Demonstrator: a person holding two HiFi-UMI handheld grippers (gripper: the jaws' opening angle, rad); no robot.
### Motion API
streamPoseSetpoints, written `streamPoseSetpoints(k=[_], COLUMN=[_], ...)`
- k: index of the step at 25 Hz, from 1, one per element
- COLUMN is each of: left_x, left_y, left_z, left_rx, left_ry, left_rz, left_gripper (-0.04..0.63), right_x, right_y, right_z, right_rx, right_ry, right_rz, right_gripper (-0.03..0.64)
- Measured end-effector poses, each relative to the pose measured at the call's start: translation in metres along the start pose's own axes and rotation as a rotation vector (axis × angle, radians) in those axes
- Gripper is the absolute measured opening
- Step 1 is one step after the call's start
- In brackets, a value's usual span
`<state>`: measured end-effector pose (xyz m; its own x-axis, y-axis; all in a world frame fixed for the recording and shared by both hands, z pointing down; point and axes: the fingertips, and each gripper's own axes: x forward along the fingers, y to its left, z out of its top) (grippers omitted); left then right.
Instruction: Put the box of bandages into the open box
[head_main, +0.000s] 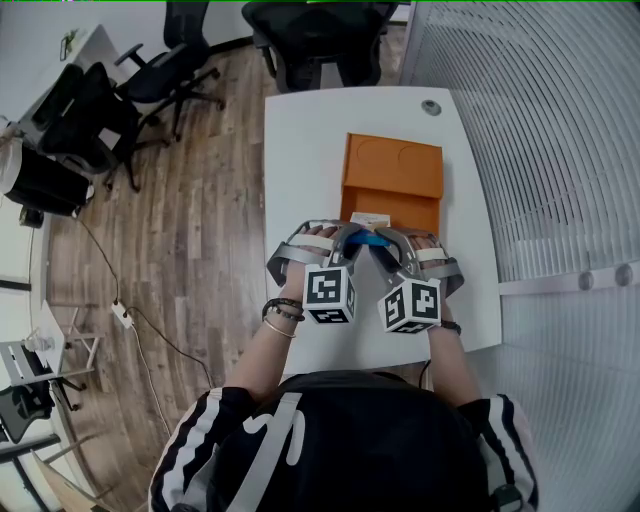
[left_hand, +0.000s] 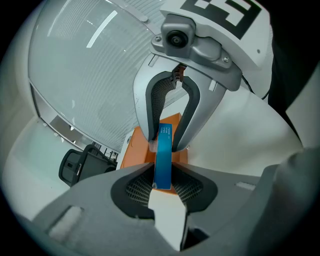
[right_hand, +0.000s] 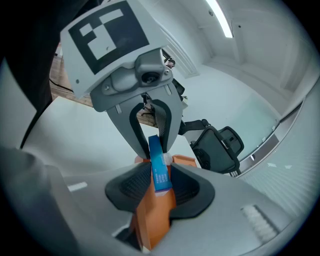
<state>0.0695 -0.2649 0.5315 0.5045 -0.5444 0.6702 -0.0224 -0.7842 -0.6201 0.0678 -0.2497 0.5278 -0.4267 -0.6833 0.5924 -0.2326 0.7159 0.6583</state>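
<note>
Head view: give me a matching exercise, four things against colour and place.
Things:
1. bandage box
2. open box
3. table
4. office chair

Descriptions:
A. black, on the wooden floor left of the table
B. orange, lying on the table beyond the grippers
C. blue, clamped by the left gripper and the right gripper
D. white, bears the orange thing

Pairs: 1-C, 2-B, 3-D, 4-A
</note>
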Motion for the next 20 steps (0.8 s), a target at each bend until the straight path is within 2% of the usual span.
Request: streamPoseSetpoints(k=[10,20], left_x=[0.015,0.022], left_y=[-0.011,-0.012], left_z=[-0.004,-0.001], left_rx=[-0.048,-0.048], left_ry=[-0.003,-0.016], left_rz=[-0.029,-0.026], left_gripper=[0.107,0.108], right_x=[0.01,0.015], right_y=[0.009,0.009], right_z=[-0.012,-0.021], right_rx=[0.01,0.061], right_ry=[0.016,0.016], right_rz=[0.019,-0.001], right_gripper=[0.123,0.133])
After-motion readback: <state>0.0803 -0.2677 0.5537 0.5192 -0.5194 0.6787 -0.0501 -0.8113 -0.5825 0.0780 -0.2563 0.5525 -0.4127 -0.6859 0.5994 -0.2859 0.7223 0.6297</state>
